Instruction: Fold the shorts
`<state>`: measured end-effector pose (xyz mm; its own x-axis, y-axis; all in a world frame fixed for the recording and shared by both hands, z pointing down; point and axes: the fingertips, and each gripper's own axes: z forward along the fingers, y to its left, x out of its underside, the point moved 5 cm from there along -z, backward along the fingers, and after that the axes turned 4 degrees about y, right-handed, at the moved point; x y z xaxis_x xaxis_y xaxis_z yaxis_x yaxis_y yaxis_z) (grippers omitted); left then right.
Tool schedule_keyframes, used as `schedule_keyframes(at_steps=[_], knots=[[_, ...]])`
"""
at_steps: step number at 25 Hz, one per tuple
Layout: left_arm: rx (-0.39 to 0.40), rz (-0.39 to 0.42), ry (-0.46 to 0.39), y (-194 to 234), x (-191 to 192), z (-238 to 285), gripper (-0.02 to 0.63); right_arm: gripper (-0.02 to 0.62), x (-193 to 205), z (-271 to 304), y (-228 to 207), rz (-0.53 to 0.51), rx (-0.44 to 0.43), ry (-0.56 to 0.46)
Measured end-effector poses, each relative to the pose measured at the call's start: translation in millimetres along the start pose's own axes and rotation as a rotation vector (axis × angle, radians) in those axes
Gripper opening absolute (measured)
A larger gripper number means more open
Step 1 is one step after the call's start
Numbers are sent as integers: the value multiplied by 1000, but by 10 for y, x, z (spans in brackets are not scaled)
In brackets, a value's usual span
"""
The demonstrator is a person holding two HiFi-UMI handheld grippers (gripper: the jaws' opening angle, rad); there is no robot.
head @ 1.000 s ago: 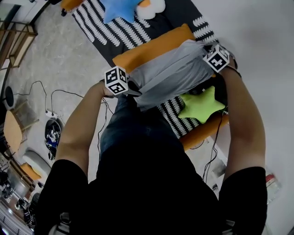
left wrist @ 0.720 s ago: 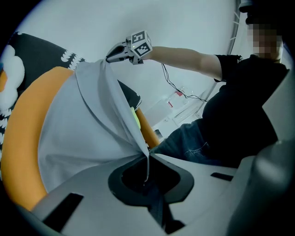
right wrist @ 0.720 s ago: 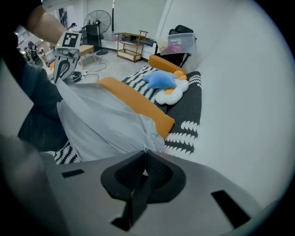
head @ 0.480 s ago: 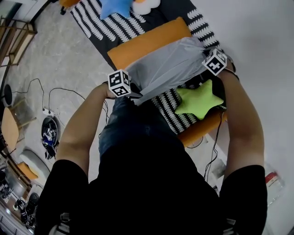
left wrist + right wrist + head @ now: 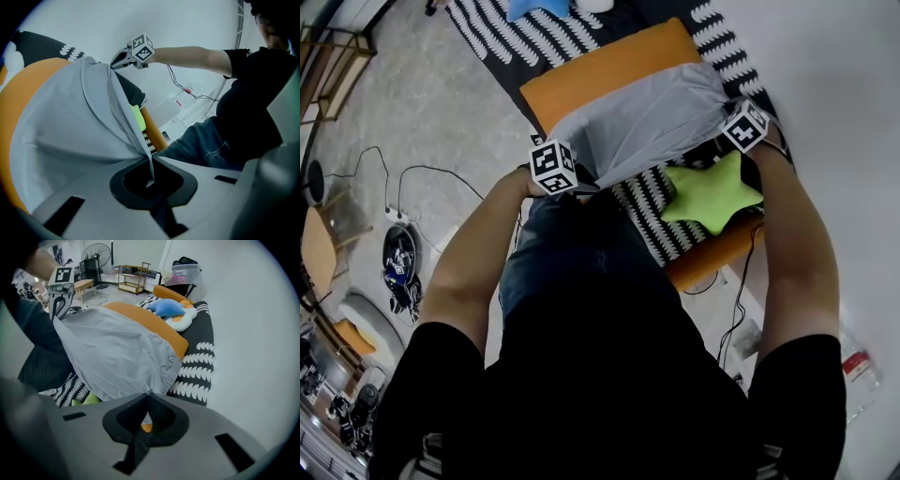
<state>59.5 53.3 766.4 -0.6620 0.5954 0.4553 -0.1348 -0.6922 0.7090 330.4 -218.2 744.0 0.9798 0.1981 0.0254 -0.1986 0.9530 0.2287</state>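
Over the orange cushion (image 5: 600,66) the grey shorts (image 5: 647,117) hang stretched. They could land crooked, or on the green star (image 5: 712,192), if the thin cloth slips from the left gripper (image 5: 150,182) or right gripper (image 5: 146,414), each squeezed tight on one corner.

A green star pillow (image 5: 711,194) lies on a black-and-white patterned cover (image 5: 487,33), near an orange cushion (image 5: 600,70). A blue pillow (image 5: 166,308) sits farther along. Cables (image 5: 422,178) trail across the floor (image 5: 422,103); a fan (image 5: 96,254) stands beyond.

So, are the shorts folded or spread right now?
Spread out. The grey shorts hang stretched between the left gripper and right gripper, jaws shut on opposite corners.
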Motion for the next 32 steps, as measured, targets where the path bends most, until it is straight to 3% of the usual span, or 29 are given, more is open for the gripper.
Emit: schedule_keyframes(at_steps=[10, 15, 17, 22, 26, 29, 32], knots=[[-21, -53, -32, 11, 162, 238, 28, 18, 152, 267, 261, 45, -12, 41], [0, -77, -21, -79, 241, 391, 102, 103, 245, 288, 328, 137, -10, 41], [2, -82, -21, -123, 263, 403, 113, 126, 228, 224, 277, 134, 27, 27], [-1, -85, -20, -196, 315, 408, 114, 164, 396, 161, 321, 167, 28, 45], [-31, -84, -40, -215, 251, 313, 115, 176, 528, 13, 282, 268, 41, 12], [-91, -66, -79, -225, 122, 174, 115, 176, 578, -91, 311, 399, 0, -33], [-159, -43, -127, -223, -41, -4, 115, 170, 473, -267, 363, 422, 3, -82]])
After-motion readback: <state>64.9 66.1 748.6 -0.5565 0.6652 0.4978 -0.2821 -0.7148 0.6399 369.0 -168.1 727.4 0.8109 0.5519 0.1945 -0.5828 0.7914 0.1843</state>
